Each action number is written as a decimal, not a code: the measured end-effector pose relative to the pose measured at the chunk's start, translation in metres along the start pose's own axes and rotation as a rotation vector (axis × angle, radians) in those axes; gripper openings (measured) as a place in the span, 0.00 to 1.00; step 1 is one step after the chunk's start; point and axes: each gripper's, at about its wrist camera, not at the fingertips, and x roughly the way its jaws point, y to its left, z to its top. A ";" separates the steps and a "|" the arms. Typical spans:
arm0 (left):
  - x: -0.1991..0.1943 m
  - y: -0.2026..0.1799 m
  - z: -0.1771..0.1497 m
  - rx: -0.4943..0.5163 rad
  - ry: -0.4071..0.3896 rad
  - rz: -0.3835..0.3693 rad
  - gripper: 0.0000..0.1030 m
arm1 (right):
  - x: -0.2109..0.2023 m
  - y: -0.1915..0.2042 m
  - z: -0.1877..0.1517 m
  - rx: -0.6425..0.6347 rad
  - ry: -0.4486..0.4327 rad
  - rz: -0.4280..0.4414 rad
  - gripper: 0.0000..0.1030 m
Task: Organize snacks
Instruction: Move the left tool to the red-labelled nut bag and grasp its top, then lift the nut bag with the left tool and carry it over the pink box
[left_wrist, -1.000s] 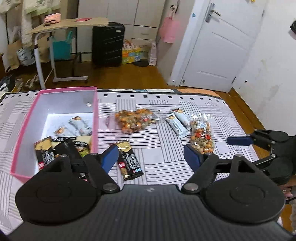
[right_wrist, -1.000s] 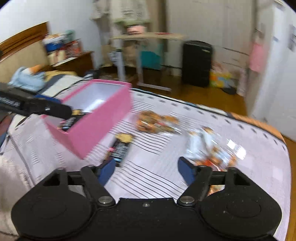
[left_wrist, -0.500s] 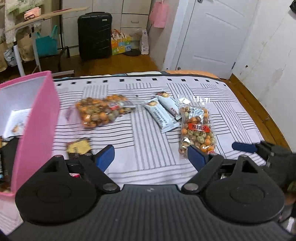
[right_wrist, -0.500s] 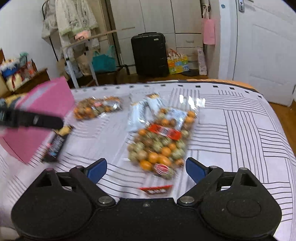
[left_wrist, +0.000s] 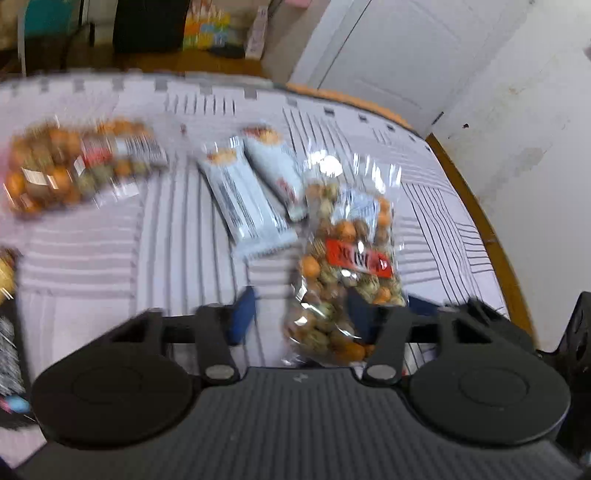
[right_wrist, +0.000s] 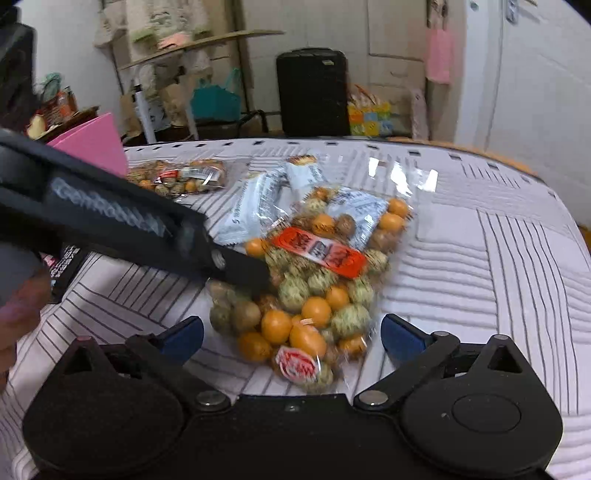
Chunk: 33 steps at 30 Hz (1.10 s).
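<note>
A clear bag of orange and green nuts with a red label (left_wrist: 343, 273) (right_wrist: 314, 280) lies on the striped bed cover. My left gripper (left_wrist: 301, 317) is open with the bag's near end between its blue pads; its finger reaches over the bag's left edge in the right wrist view (right_wrist: 155, 236). My right gripper (right_wrist: 291, 336) is open with the bag's near end between its pads. Two white snack bars (left_wrist: 251, 195) (right_wrist: 258, 199) lie just beyond the bag. A second nut bag (left_wrist: 70, 162) (right_wrist: 177, 177) lies further left.
A corner of the pink box (right_wrist: 96, 147) stands at the left. A dark snack bar (right_wrist: 64, 266) lies near it. The bed's edge (left_wrist: 491, 236) runs along the right, with a white door and wall beyond. A black suitcase (right_wrist: 314, 92) stands on the floor behind.
Both grippers have moved forward and down onto the labelled nut bag. The left gripper has swung right, away from the pink box, and its jaws have narrowed somewhat.
</note>
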 end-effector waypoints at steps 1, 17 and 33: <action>0.002 0.004 -0.003 -0.034 -0.001 -0.046 0.34 | 0.001 0.001 -0.001 0.006 -0.010 0.000 1.00; -0.005 -0.020 -0.010 -0.003 0.021 -0.025 0.36 | -0.016 0.004 -0.005 0.087 -0.029 -0.004 0.98; -0.081 -0.036 -0.028 0.023 0.145 -0.003 0.47 | -0.081 0.047 0.009 0.093 0.116 0.079 0.98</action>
